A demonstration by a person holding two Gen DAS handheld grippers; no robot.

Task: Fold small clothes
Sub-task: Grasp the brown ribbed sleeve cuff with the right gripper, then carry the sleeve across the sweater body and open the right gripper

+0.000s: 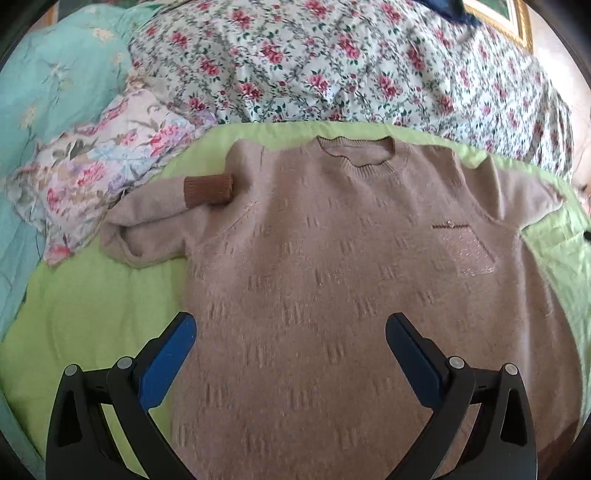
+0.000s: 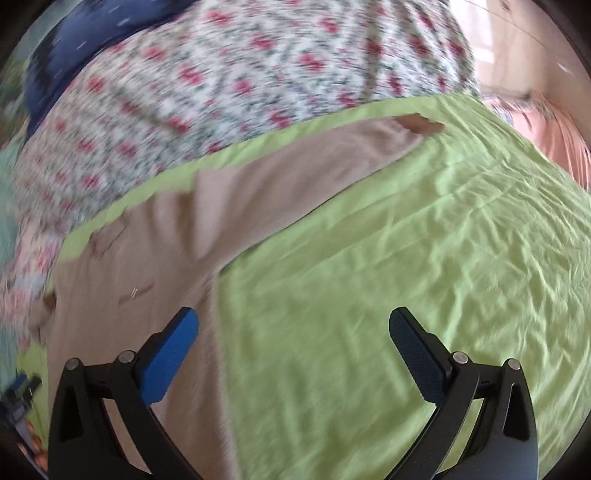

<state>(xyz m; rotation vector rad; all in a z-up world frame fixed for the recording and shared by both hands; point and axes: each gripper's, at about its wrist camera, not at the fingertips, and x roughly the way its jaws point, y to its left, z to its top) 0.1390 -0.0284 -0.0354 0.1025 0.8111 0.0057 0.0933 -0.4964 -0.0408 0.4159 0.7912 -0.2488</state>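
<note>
A beige knit sweater point(image 1: 332, 266) lies front up on a green sheet point(image 1: 92, 302), neck away from me. Its left sleeve is folded back, and the brown cuff point(image 1: 208, 190) rests near the shoulder. My left gripper point(image 1: 290, 328) hovers open over the sweater's lower body, holding nothing. In the blurred right wrist view, the sweater's other sleeve point(image 2: 295, 166) stretches out over the sheet to a brown cuff point(image 2: 419, 125). My right gripper point(image 2: 293, 326) is open above the sweater's side edge and the bare green sheet point(image 2: 406, 258).
A floral quilt point(image 1: 314, 62) is heaped behind the sweater. A second floral cloth point(image 1: 107, 177) and a teal blanket point(image 1: 48, 81) lie to the left. A dark blue fabric point(image 2: 92, 44) sits at the back. A gold picture frame point(image 1: 513, 18) shows top right.
</note>
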